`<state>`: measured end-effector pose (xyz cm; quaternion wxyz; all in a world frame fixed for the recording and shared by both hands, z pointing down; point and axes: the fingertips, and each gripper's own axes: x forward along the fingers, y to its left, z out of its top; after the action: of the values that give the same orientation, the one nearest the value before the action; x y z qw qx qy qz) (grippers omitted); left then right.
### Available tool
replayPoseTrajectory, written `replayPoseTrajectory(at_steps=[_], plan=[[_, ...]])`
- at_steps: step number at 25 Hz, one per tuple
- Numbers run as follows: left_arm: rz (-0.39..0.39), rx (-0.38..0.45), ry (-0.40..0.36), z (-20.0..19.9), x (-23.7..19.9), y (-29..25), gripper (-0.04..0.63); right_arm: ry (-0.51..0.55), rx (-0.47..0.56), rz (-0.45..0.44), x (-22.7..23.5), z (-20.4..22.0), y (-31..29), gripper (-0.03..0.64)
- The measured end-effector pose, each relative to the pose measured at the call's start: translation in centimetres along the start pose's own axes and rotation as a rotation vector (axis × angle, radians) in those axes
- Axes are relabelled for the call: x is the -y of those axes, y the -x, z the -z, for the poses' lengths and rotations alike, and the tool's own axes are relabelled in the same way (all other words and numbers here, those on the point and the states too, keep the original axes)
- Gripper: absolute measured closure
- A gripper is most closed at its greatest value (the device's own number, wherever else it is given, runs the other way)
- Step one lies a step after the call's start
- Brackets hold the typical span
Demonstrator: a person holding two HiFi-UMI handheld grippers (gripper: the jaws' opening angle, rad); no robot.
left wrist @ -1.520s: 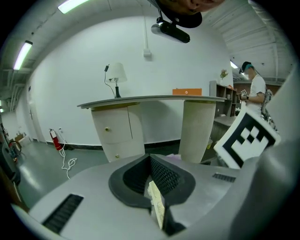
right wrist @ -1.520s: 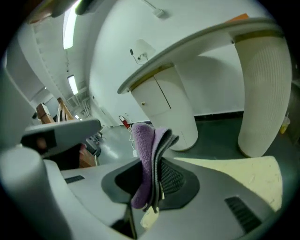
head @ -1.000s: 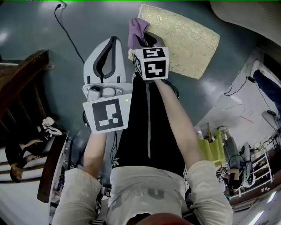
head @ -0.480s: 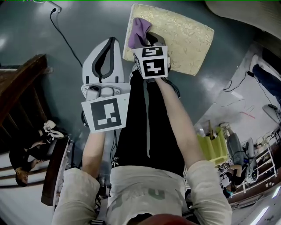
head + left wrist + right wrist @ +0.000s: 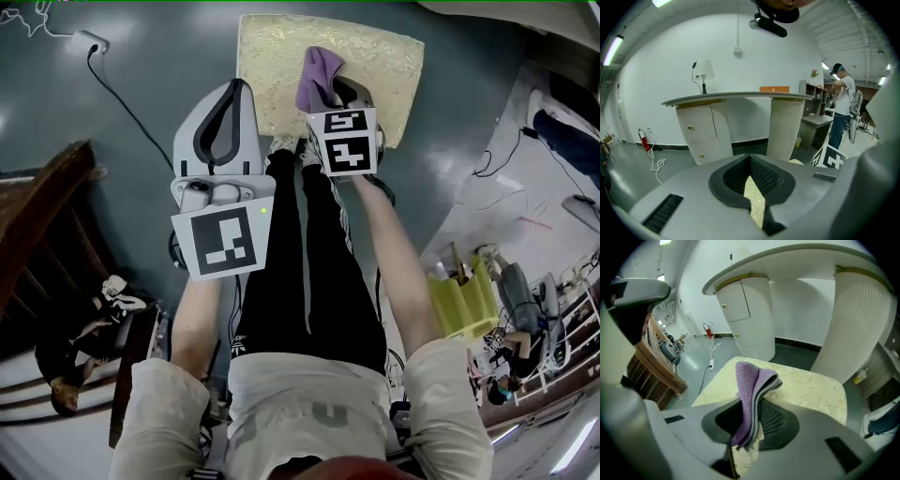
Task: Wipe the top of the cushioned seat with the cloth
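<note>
The dark grey-blue glossy floor (image 5: 178,47) carries the task's thing: a pale gold, leaf-patterned cushioned seat (image 5: 272,56), which lies straight ahead of the person's feet. Its long axis runs side to side across the head view, so a wipe along its length would travel left to right, not away from the body.

The right hand-held gripper (image 5: 336,98) is the nearer of the two to the work. It reaches over the seat's near edge, a little right of the middle, and most of the bare top lies forward and to its left. In the right gripper view its jaws are clamped on a folded purple terry cloth with a grey edge (image 5: 750,394). The fold stands up and forward out of the jaws, and a shorter tail hangs below them, with the seat's patterned top (image 5: 811,385) spread beyond and beneath. In the head view the cloth (image 5: 319,75) sits over the seat's middle. Whether it is pressed onto the fabric or just above it I cannot tell.

The left hand-held gripper (image 5: 234,103) hangs beside the seat's near left corner, mostly over the floor. In its own view the jaws are drawn almost together, leaving only a sliver through which the gold pattern shows, and they hold nothing.

My judgement is that the next move belongs to the right side: lower the cloth flat, then sweep sideways.
</note>
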<state>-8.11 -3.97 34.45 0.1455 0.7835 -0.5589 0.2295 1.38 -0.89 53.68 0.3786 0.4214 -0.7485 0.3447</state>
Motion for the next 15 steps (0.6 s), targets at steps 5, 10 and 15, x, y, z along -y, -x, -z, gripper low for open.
replayPoseTrajectory(at_steps=[5, 10, 15], plan=[[0.044, 0.000, -0.029, -1.0, 2.1, -0.8, 0.589, -0.005, -0.016, 0.057, 4.1, 1.7, 1.7, 0.526], [0.069, 0.005, -0.049, -1.7, 3.6, -1.4, 0.589, -0.002, -0.034, 0.121, 8.4, 3.5, 3.7, 0.526], [0.091, 0.011, -0.059, -2.1, 5.0, -1.9, 0.589, -0.001, -0.058, 0.195, 12.6, 5.4, 5.8, 0.526]])
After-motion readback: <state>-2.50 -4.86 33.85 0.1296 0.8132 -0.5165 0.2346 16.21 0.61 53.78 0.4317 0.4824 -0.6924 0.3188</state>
